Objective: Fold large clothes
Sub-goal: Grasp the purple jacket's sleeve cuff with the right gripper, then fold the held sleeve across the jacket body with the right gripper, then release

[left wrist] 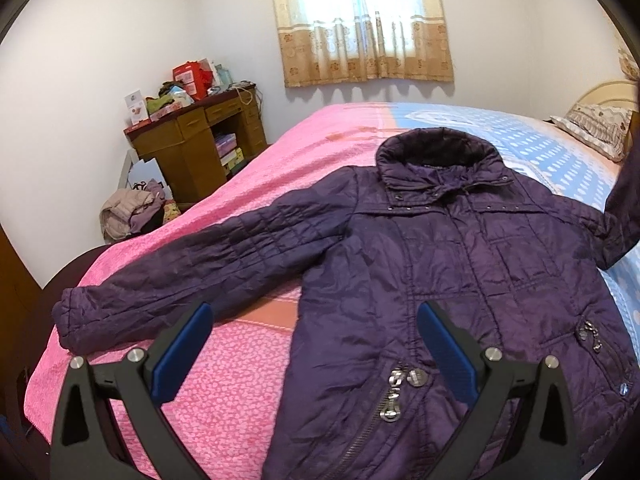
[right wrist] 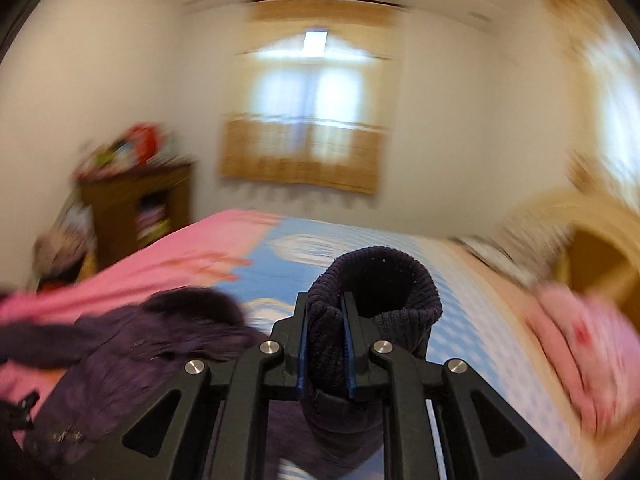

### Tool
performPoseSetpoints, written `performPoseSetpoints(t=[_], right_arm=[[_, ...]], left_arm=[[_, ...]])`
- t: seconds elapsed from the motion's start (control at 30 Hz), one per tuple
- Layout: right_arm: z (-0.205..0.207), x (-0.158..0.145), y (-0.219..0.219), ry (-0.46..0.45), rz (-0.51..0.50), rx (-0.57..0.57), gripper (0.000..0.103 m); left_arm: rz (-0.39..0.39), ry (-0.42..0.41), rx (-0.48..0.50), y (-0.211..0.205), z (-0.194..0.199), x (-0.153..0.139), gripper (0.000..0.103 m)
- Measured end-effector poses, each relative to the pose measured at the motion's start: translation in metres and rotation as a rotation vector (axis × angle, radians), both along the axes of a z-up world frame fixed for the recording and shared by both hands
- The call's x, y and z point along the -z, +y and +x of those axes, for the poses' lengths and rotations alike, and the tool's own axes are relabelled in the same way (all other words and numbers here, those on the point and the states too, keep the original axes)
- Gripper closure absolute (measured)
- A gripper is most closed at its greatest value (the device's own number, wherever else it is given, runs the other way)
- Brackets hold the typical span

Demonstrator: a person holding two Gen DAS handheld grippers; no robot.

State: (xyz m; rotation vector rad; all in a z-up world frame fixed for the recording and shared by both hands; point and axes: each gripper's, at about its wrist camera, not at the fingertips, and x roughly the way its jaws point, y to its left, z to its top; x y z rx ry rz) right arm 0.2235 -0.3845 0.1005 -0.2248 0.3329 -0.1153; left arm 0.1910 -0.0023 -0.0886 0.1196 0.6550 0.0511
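The purple jacket (left wrist: 432, 264) lies flat on the bed (left wrist: 224, 380), front side up, with its dark collar (left wrist: 438, 152) pointing toward the window curtain (left wrist: 366, 24). One sleeve (left wrist: 192, 268) is stretched out across the pink part of the bed cover, its cuff end near the edge of the bed. The other sleeve is lifted up at the far right side of the left wrist view. The left gripper (left wrist: 316, 352) hangs just above the bottom of the jacket with its two blue pads (left wrist: 182, 356) wide apart — nothing is between them. The right gripper (right wrist: 326, 344) is squeezed tight on the knit cuff (right wrist: 380, 292) of the raised sleeve, and the cuff's round opening stands up just past the fingertips. The right wrist view is blurry, so small things in it are hard to make out. A silver zipper pull (left wrist: 394, 394) shows on the lower front of the jacket. In the corner stands a brown desk (left wrist: 200, 136) with boxes piled on top — and a heap of clothes (left wrist: 132, 210) sits on the floor beside it. A pillow (left wrist: 596, 126) rests at the head of the bed.
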Motion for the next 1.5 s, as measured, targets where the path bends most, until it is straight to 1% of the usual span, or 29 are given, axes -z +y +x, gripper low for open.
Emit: performPoseSetpoints(t=[0.03, 0.1, 0.13, 0.17, 0.2, 0.23, 0.27, 0.3, 0.4, 0.47, 0.57, 0.6, 0.63, 0.7, 0.73, 0.8, 0.83, 0.87, 0.9, 0.97, 1.03, 1.1, 1.13, 1.2, 1.23, 1.33, 1.4, 1.43, 1.5], right_arm=[[0.012, 0.007, 0.031, 0.015, -0.034, -0.053, 0.090], [0.038, 0.031, 0.086, 0.091, -0.087, -0.162, 0.089], [0.049, 0.046, 0.108, 0.124, -0.090, -0.202, 0.089], [0.056, 0.062, 0.125, 0.138, -0.077, -0.242, 0.085], [0.061, 0.083, 0.143, 0.166, -0.051, -0.299, 0.066], [0.062, 0.098, 0.153, 0.200, -0.036, -0.328, 0.053], [0.059, 0.113, 0.161, 0.226, -0.019, -0.350, 0.029], [0.053, 0.124, 0.165, 0.234, -0.002, -0.371, 0.025], [0.030, 0.155, 0.164, 0.305, 0.027, -0.429, 0.025], [0.014, 0.165, 0.155, 0.323, 0.032, -0.435, 0.025], [0.001, 0.174, 0.130, 0.344, 0.046, -0.381, 0.025], [-0.004, 0.175, 0.112, 0.351, 0.080, -0.350, 0.025], [-0.004, 0.171, 0.099, 0.360, 0.105, -0.335, 0.025], [-0.014, 0.166, 0.067, 0.364, 0.201, -0.279, 0.025], [-0.018, 0.166, 0.056, 0.362, 0.249, -0.264, 0.025], [-0.027, 0.165, 0.033, 0.367, 0.365, -0.244, 0.024], [-0.033, 0.165, 0.021, 0.370, 0.433, -0.242, 0.024], [-0.040, 0.163, 0.010, 0.369, 0.486, -0.232, 0.024], [-0.047, 0.163, 0.001, 0.368, 0.511, -0.220, 0.024], [-0.061, 0.159, -0.016, 0.359, 0.553, -0.184, 0.024], [-0.076, 0.153, -0.032, 0.344, 0.595, -0.151, 0.024], [-0.096, 0.145, -0.049, 0.315, 0.626, -0.129, 0.024], [-0.102, 0.141, -0.056, 0.300, 0.628, -0.115, 0.024], [-0.116, 0.131, -0.070, 0.268, 0.622, -0.076, 0.023], [-0.127, 0.125, -0.083, 0.249, 0.619, -0.047, 0.023], [-0.137, 0.116, -0.107, 0.204, 0.625, 0.033, 0.022], [-0.140, 0.116, -0.121, 0.190, 0.635, 0.091, 0.021], [-0.140, 0.116, -0.127, 0.188, 0.644, 0.122, 0.020], [-0.139, 0.120, -0.134, 0.198, 0.656, 0.154, 0.020]], left_arm=[[0.002, 0.001, -0.010, 0.004, 0.001, 0.001, 0.000], [0.007, 0.004, -0.022, 0.009, 0.001, 0.002, 0.000], [0.010, 0.004, -0.031, 0.013, 0.002, 0.002, 0.000], [0.014, 0.004, -0.036, 0.015, 0.002, 0.002, 0.000], [0.019, 0.005, -0.044, 0.019, 0.002, 0.002, 0.000], [0.024, 0.006, -0.051, 0.022, 0.002, 0.003, 0.000], [0.027, 0.006, -0.057, 0.025, 0.003, 0.003, 0.000], [0.032, 0.005, -0.062, 0.029, 0.004, 0.003, 0.000], [0.061, -0.001, -0.068, 0.035, 0.008, 0.004, 0.000], [0.075, 0.005, -0.053, 0.035, 0.016, 0.006, 0.000], [0.067, 0.036, 0.033, 0.022, 0.033, 0.008, 0.000], [0.053, 0.052, 0.068, 0.015, 0.040, 0.009, 0.000], [0.005, 0.079, 0.125, 0.007, 0.052, 0.011, 0.000], [-0.038, 0.099, 0.167, -0.006, 0.065, 0.015, 0.000], [-0.087, 0.133, 0.212, -0.016, 0.077, 0.018, 0.000], [-0.138, 0.176, 0.253, -0.032, 0.092, 0.024, 0.006], [-0.186, 0.209, 0.285, -0.041, 0.104, 0.029, 0.011], [-0.214, 0.227, 0.301, -0.047, 0.110, 0.032, 0.019], [-0.243, 0.245, 0.310, -0.054, 0.119, 0.037, 0.022], [-0.288, 0.278, 0.350, -0.067, 0.132, 0.047, 0.023], [-0.301, 0.300, 0.334, -0.073, 0.141, 0.058, 0.025], [-0.348, 0.324, 0.343, -0.077, 0.147, 0.067, 0.049], [-0.375, 0.336, 0.358, -0.079, 0.147, 0.069, 0.065], [-0.365, 0.289, 0.361, -0.079, 0.138, 0.061, 0.084], [-0.331, 0.240, 0.367, -0.080, 0.129, 0.050, 0.093], [-0.333, 0.163, 0.377, -0.068, 0.110, 0.020, 0.094], [-0.336, 0.113, 0.369, -0.056, 0.100, 0.005, 0.094], [-0.313, 0.081, 0.360, -0.048, 0.093, -0.003, 0.094], [-0.307, 0.066, 0.347, -0.038, 0.087, -0.009, 0.094]])
